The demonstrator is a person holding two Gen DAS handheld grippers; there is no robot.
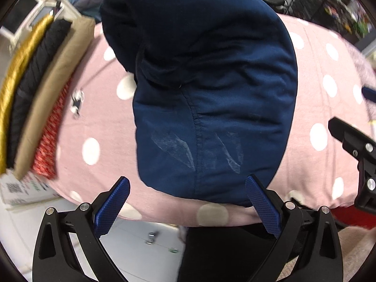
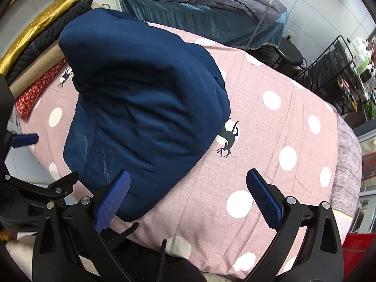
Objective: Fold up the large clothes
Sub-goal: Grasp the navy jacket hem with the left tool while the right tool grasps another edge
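Blue-padded left tongs (image 1: pixel 186 183) stand wide open and hold nothing; their right pad sits at the near hem of the navy garment (image 1: pixel 206 89), though whether it touches the cloth cannot be told. Right tongs (image 2: pixel 188 178) are likewise spread wide and empty, their left pad just over the garment's near right edge, the right pad above bare cloth. One navy garment lies bunched and partly folded on the pink polka-dot surface (image 2: pixel 270 141), near its front edge and toward the left. To the garment's right the surface is open well out to the far side. Along the left edge sit four folded pieces in a row: gold (image 1: pixel 21 70), black (image 1: pixel 37 70), tan (image 1: pixel 54 89) and red patterned (image 1: pixel 50 136). Beyond the surface is a bed (image 2: pixel 199 2) with grey covers.
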